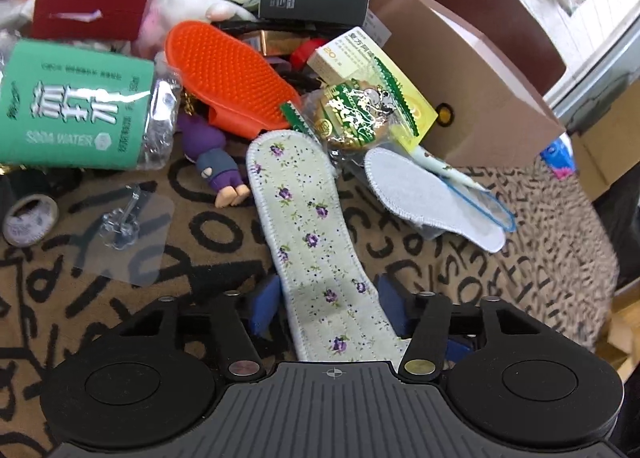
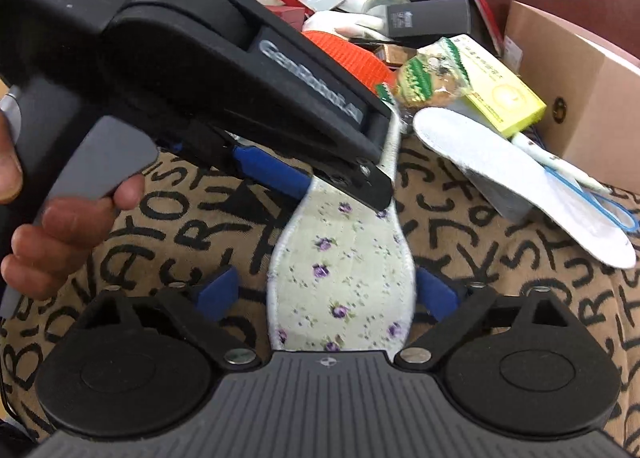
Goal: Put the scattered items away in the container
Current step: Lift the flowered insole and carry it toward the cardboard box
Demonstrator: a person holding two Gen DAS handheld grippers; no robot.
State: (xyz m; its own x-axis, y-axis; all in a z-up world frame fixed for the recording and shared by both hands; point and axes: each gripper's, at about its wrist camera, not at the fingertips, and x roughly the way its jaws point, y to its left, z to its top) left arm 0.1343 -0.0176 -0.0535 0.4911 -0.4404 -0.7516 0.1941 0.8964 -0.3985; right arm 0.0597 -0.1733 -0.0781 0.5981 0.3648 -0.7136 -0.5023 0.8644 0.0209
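Left wrist view: the left gripper [image 1: 326, 308] straddles the floral insole [image 1: 310, 242], blue pads spread at its edges, seemingly not clamping. The insole lies on the lettered cloth [image 1: 200, 242], bare to either side; its toe meets the clutter. A bottle [image 1: 76, 106] reads "SODA WATER". Right wrist view: the right gripper [image 2: 328, 294], jaws parted, flanks the insole's other end [image 2: 340, 278]; the left gripper's body [image 2: 248, 70] reads "Data Acquisition System". The cardboard box [image 2: 576, 98] stands far right.
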